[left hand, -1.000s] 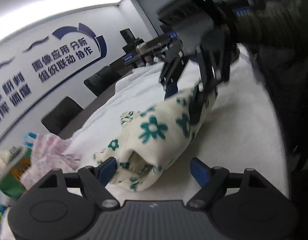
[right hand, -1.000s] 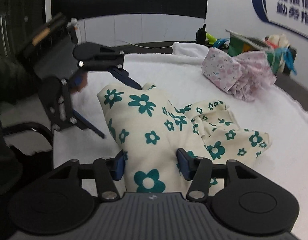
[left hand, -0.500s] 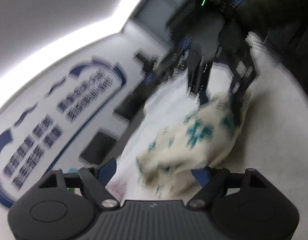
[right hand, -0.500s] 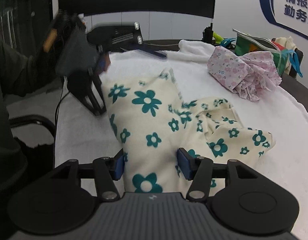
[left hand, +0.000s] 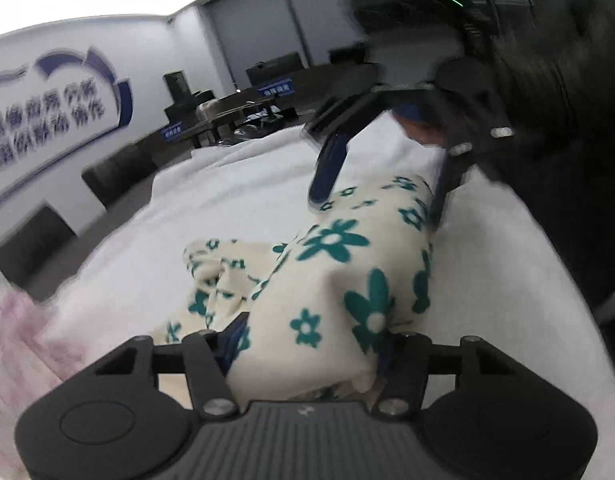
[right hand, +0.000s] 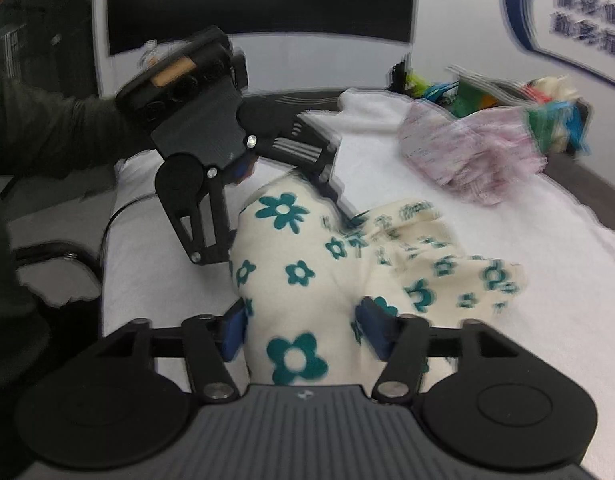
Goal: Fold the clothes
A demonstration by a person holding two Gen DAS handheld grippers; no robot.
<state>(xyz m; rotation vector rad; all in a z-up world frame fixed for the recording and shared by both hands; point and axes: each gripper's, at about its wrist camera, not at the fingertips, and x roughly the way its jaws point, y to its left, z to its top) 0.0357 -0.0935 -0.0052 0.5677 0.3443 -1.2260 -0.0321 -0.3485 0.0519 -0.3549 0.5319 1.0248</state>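
A cream garment with teal flowers [left hand: 347, 272] [right hand: 307, 272] lies bunched lengthwise on the white towel-covered table [left hand: 227, 208] [right hand: 547, 320]. My left gripper [left hand: 307, 348] [right hand: 287, 232] is at one end of it; its jaws are closing and the pads press into the bunched cloth. At the opposite end, my right gripper [right hand: 303, 332] [left hand: 379, 210] straddles the garment. Its jaws are opening, the cloth still lies between them, and the fingers stand wide in the left wrist view. Both views are motion-blurred.
A crumpled pink garment [right hand: 467, 156] [left hand: 11, 340] lies on the far side of the table, beside a bag of colourful items [right hand: 547, 108]. A black chair [right hand: 47, 256] stands by the table edge under the person's dark sleeve [right hand: 47, 132]. Dark chairs [left hand: 119, 172] line the wall.
My left gripper swung in low over the near end of the garment and its jaws narrowed around it. The right jaws spread wider around the other end.
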